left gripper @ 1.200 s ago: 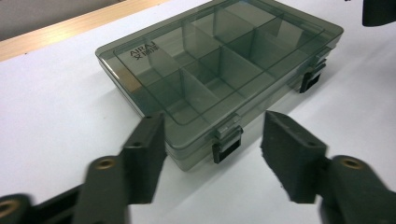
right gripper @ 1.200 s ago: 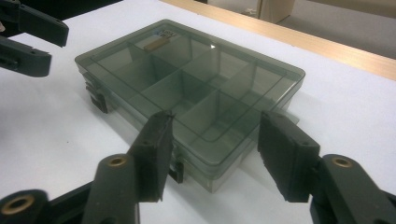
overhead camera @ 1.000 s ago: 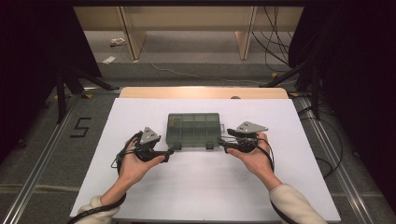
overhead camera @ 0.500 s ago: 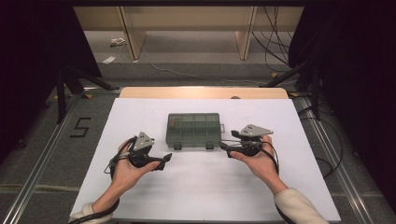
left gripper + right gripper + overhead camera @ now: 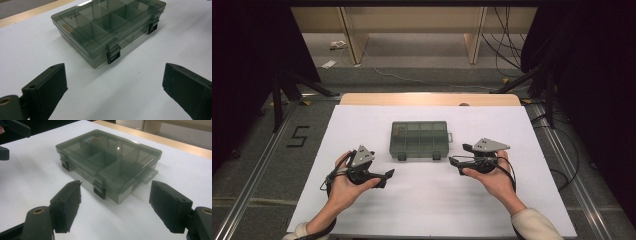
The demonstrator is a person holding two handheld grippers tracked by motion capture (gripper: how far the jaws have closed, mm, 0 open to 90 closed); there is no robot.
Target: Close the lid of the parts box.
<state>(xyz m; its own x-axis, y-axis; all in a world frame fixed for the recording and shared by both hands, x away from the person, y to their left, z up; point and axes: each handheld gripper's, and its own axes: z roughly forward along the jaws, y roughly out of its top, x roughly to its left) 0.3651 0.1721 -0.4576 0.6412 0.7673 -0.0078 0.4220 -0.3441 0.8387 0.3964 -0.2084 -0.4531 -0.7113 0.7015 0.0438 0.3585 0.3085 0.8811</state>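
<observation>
Midway across the white desk (image 5: 362, 125) lay the shut compartment box (image 5: 418, 139), long axis crosswise, latches toward me, while I held my left tongs (image 5: 386, 178) and nearer right tongs (image 5: 453, 162) gaping, empty, flanking its front corners.

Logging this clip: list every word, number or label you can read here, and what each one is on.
"5": a dark figure on the floor left of the table.
Label under the lid of the compartment box, near a far corner: print there, too blurred to read.
Nothing readable on the left gripper or the right gripper.
</observation>
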